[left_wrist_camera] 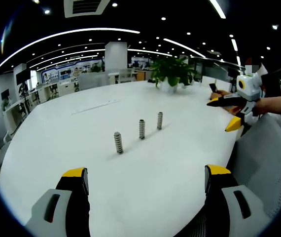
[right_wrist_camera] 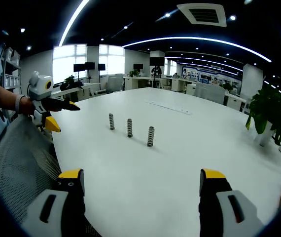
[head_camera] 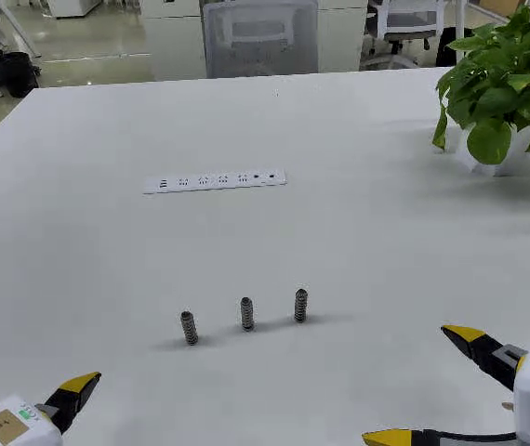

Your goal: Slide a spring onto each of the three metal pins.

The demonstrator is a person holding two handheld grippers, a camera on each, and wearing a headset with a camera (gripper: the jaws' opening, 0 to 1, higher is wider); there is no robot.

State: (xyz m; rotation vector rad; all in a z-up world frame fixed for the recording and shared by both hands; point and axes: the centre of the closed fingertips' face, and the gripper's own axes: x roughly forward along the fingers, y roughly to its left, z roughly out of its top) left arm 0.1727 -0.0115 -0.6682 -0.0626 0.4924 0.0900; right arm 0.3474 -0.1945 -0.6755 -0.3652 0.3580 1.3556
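Note:
Three short metal pins stand in a row near the front of the white table, each with a coiled spring around it: the left one (head_camera: pixel 189 327), the middle one (head_camera: pixel 247 314) and the right one (head_camera: pixel 301 306). The same row appears in the left gripper view (left_wrist_camera: pixel 142 129) and in the right gripper view (right_wrist_camera: pixel 129 127). My left gripper (head_camera: pixel 74 390) (left_wrist_camera: pixel 145 173) is open and holds nothing, low at the front left, well apart from the pins. My right gripper (head_camera: pixel 425 386) (right_wrist_camera: pixel 141 174) is also open and holds nothing, at the front right.
A white power strip (head_camera: pixel 215 181) lies flat beyond the pins. A potted green plant (head_camera: pixel 507 93) stands at the far right of the table. A grey mesh chair (head_camera: pixel 258 37) sits behind the far edge. The table's front edge is close under both grippers.

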